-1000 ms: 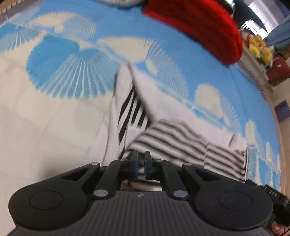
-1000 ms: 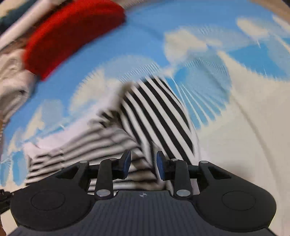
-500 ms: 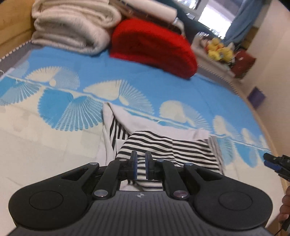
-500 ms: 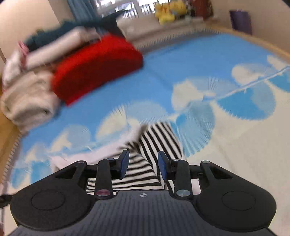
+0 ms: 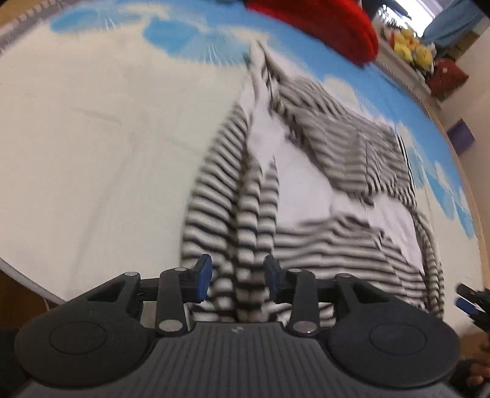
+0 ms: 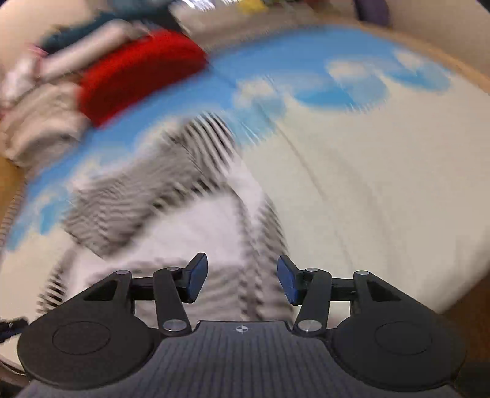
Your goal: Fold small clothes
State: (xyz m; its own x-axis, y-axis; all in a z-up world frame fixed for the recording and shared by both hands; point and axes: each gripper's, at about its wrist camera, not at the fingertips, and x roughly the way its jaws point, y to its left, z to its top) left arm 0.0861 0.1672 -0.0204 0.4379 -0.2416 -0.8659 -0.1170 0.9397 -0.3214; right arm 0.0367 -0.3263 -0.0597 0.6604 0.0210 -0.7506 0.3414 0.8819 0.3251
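The left tongs point(image 5: 235, 277) stand apart, with a ridge of the striped shirt point(image 5: 321, 196) running between the blue pads, which do not press on it. The right tongs point(image 6: 242, 278) are spread wide too, over the near hem of the same shirt point(image 6: 190, 226), gripping nothing. The shirt lies rumpled on the bed point(image 5: 92, 137), partly on the cream area of the bedspread and reaching the blue fan pattern. Beyond it sits a red cushion point(image 5: 321, 21), with folded blankets point(image 6: 39, 128) next to the cushion point(image 6: 137, 73). Both views are blurred.
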